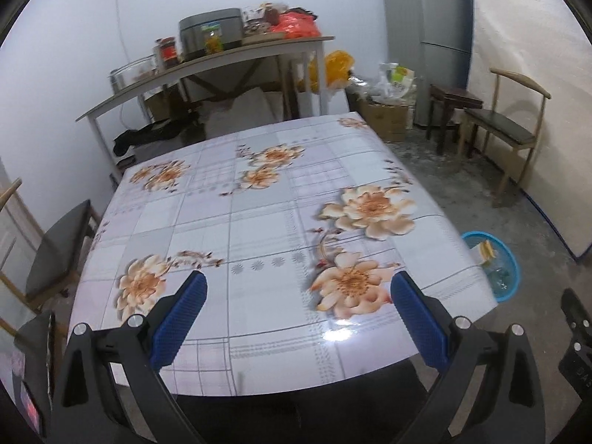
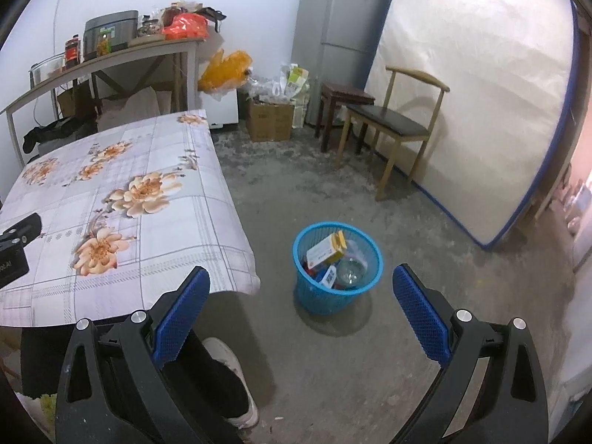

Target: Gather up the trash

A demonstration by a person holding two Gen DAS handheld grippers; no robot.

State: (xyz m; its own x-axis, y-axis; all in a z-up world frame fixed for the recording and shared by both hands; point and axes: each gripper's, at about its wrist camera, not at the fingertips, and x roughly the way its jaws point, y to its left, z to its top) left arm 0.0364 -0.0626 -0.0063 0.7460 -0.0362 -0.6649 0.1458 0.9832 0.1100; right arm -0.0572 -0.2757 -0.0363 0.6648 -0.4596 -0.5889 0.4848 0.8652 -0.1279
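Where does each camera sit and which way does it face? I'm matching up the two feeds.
Left wrist: on the left hand-held gripper, open, facing forward over the flowered table; dark clothing below.
Right wrist: on the right hand-held gripper, open, facing the floor and blue trash basket; a leg and white shoe show.
Shared: table, basket, fridge, chair.

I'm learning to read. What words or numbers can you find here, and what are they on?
None reads whole.
"DA": cut-off letters on the right gripper's black body, seen from the left wrist.
Fridge stickers: too small.
Cartons in the blue basket: print blurred; one shows a QR code.
Jar labels: blurred.
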